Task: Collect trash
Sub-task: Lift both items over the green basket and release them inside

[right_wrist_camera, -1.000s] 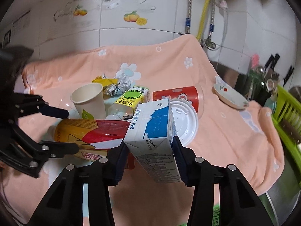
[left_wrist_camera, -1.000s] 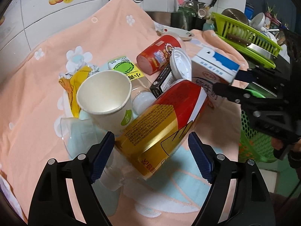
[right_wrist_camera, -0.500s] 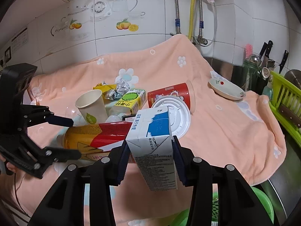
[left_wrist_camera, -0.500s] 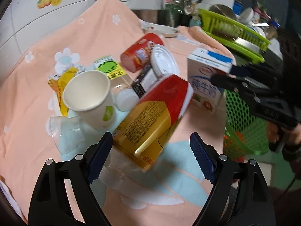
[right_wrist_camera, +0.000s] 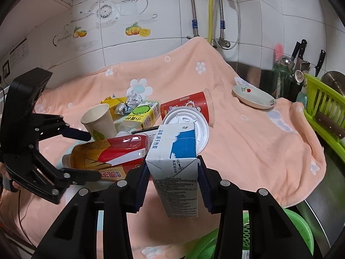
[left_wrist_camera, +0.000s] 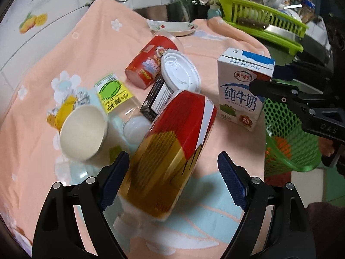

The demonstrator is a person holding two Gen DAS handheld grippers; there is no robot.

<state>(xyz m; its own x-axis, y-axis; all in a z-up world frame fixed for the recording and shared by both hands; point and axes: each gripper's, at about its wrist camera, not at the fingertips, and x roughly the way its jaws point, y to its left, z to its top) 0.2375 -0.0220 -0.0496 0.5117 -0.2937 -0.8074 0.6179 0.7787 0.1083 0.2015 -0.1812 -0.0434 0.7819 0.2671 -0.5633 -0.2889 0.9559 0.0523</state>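
Left wrist view: the left tool (left_wrist_camera: 173, 179) stands released, its blue pads wide apart on either side of the red-and-gold bottle (left_wrist_camera: 172, 151). The left pad is at the bottle's side; the right pad stands clear of it. The bottle lies on its side on the peach towel (left_wrist_camera: 64, 64) that covers the counter. Landmark: the bottle. Left of it a paper cup (left_wrist_camera: 86, 133) stands tilted, mouth toward the camera. Beyond it lie a green-labelled drink carton (left_wrist_camera: 113, 95), a small black box (left_wrist_camera: 154, 99), a white plastic lid (left_wrist_camera: 180, 73) and a red cup (left_wrist_camera: 151, 64) on its side. Right of the bottle, the milk carton (left_wrist_camera: 243, 88) is upright and raised, clamped by the right tool (left_wrist_camera: 272, 79). Below that carton hangs a green mesh basket (left_wrist_camera: 289, 142) at the counter's edge.

Right wrist view: the right tool (right_wrist_camera: 173, 183) is clenched on the milk carton (right_wrist_camera: 174, 168), both pads pressed to its sides, the carton clear of the towel (right_wrist_camera: 248, 151). The bottle (right_wrist_camera: 107, 153) lies just left of the carton, between the fingers of the left tool (right_wrist_camera: 86, 155). The paper cup (right_wrist_camera: 99, 120) stands behind the bottle. A small dish (right_wrist_camera: 254, 97) rests far to the bottle's right.
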